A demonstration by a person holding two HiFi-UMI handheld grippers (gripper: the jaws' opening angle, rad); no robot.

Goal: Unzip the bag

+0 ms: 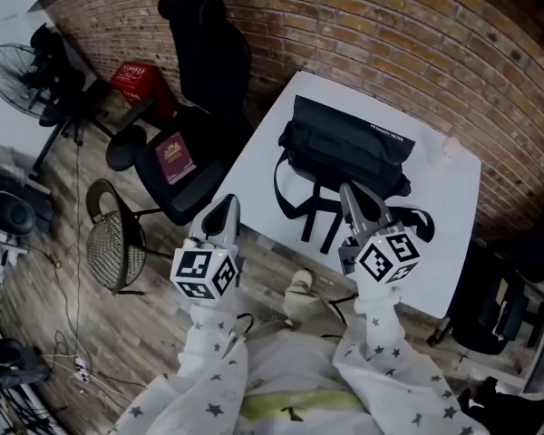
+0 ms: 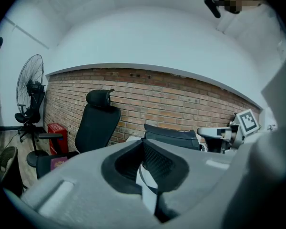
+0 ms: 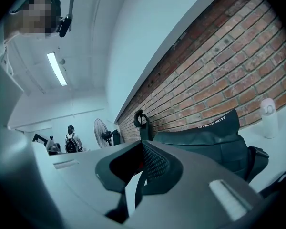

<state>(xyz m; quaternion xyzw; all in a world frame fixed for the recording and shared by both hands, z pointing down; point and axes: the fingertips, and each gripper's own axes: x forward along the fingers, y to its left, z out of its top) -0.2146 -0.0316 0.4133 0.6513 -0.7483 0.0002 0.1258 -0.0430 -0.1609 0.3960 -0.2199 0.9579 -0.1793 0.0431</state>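
A black bag (image 1: pixel 344 148) lies on the white table (image 1: pixel 440 243), its straps hanging toward the near edge. The zip is too small to make out. My left gripper (image 1: pixel 224 207) hovers off the table's left edge, apart from the bag, jaws shut and empty. My right gripper (image 1: pixel 351 191) is over the bag's near side and straps, jaws shut with nothing between them. In the left gripper view the bag (image 2: pixel 174 136) sits ahead past the shut jaws of that left gripper (image 2: pixel 144 144). The right gripper view has the bag (image 3: pixel 214 137) close, beyond that right gripper (image 3: pixel 144 147).
A black office chair (image 1: pixel 204 71) stands left of the table with a dark red book (image 1: pixel 175 159) on its seat. A wicker stool (image 1: pixel 109 243), a fan (image 1: pixel 18 71) and a red box (image 1: pixel 138 80) are on the floor at left. A small white bottle (image 3: pixel 268 118) stands by the brick wall.
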